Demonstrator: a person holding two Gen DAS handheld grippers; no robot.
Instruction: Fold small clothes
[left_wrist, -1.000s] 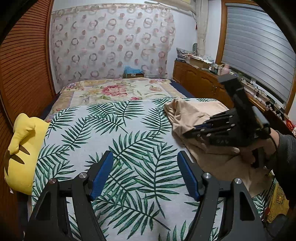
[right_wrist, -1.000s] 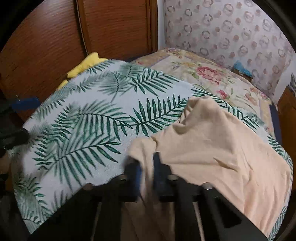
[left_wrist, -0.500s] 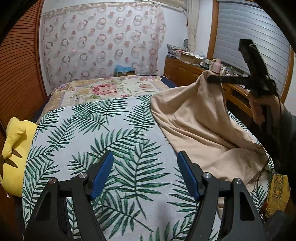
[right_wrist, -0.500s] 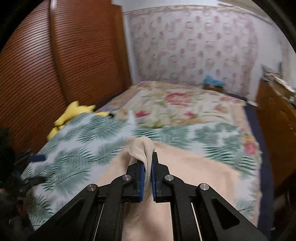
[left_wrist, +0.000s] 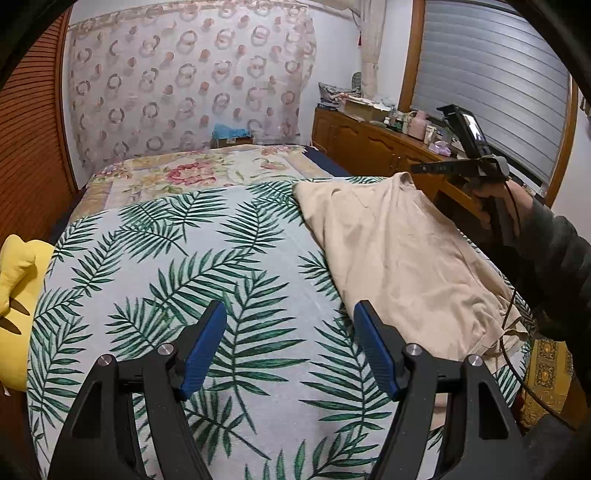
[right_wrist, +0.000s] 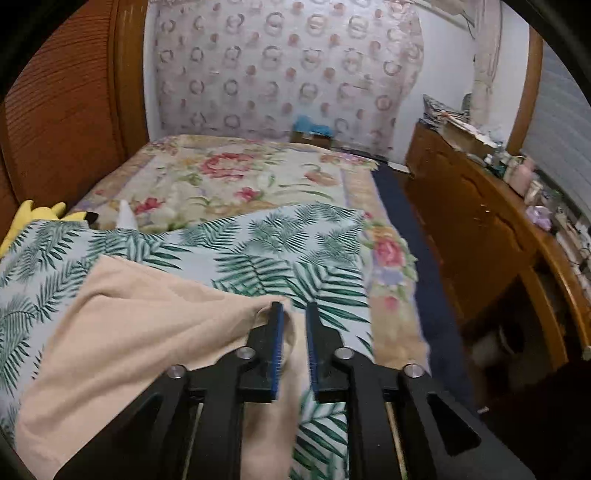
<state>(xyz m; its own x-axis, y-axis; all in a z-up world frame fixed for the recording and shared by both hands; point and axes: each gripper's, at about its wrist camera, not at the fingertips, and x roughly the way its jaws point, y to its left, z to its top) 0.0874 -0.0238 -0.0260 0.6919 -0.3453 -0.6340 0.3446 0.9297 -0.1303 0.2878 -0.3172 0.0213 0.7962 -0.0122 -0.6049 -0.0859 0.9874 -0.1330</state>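
1. Beige cloth garment (left_wrist: 406, 251): soft, plain and unpatterned, creased, with a seamed hem along its near edge. It lies on the fern-print cover (left_wrist: 177, 280), on that cover's window-side half, reaching from the cover's far edge to its near corner, where the hem hangs a little over the side.
2. Garment, far corner: bunched into a small peak at the fern-print cover's far edge, directly beneath the right gripper (right_wrist: 293, 343). In the right wrist view a fold of the cloth sits in the narrow gap between the blue pads (right_wrist: 277, 350); the pads are slightly parted, and I cannot tell whether they still pinch it.
3. Left gripper (left_wrist: 290, 343): fingers spread wide, nothing between them, hovering above the fern-print cover's near middle, beside the garment's hem.
4. Yellow plush toy (left_wrist: 14, 295): at the fern-print cover's edge opposite the garment.
5. Floral bedspread (left_wrist: 192, 173): beyond the fern-print cover's far edge.
6. Change from half a second ago: the garment hung then as a raised tent from the right gripper, its pads pressed together on the cloth; it now lies lowered and spread flatter, and the pads have parted slightly. The left gripper is unchanged in spread.
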